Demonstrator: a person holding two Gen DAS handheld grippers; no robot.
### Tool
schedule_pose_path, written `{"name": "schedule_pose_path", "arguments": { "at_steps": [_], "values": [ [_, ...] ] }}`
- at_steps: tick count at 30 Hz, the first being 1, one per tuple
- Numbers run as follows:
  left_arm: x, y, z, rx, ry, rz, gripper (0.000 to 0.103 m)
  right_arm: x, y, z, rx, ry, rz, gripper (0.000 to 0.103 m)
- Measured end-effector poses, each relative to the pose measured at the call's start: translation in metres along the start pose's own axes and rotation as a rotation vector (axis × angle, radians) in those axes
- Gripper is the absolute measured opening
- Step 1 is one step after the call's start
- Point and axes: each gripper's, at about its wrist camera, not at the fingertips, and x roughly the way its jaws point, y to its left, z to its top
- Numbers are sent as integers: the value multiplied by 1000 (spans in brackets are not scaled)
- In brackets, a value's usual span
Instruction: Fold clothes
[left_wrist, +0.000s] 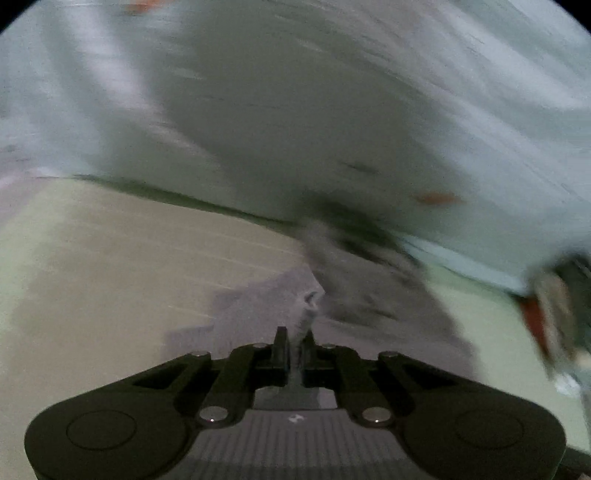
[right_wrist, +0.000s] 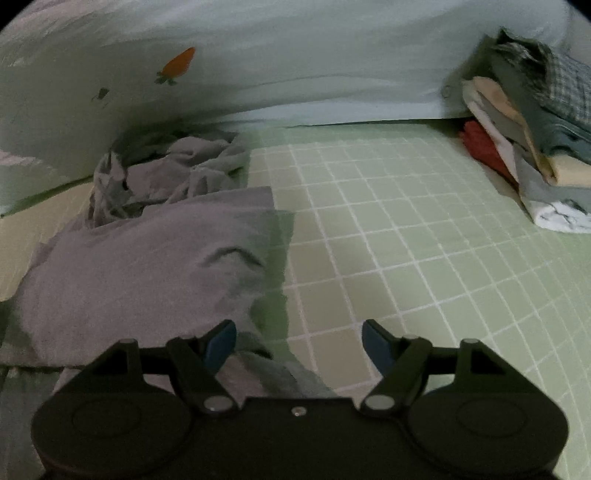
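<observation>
A pale green sheet with a white grid (right_wrist: 406, 236) covers the bed, with a light blue duvet printed with a carrot (right_wrist: 177, 64) bunched behind it. The grey garment (right_wrist: 147, 258) lies on the sheet: its far end, towards the duvet, is crumpled, and its nearer part is spread fairly flat. To the right of the garment, well apart, a stack of folded clothes (right_wrist: 535, 147) leans against the duvet.

The left gripper (left_wrist: 295, 341) has its jaws closed on a pinch of grey fabric; that view is heavily motion-blurred. The right gripper (right_wrist: 299, 345) hangs wide open and empty at the garment's near right edge.

The risks, as I judge them: the pinch is narrow, so a quick pull may slip it free; with only one side held, the cloth may drag and bunch further instead of folding square.

No brand, label or legible writing shows.
</observation>
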Motion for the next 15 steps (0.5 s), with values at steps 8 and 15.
{"name": "schedule_pose_path", "arguments": {
  "at_steps": [8,15],
  "values": [
    [5,-47,-9,113,43,19,93,-15,-9,4,6,-76,2,87],
    [10,-5,-23,80,90,209,96,-9,29,9,-91,-103,113,103]
  ]
}}
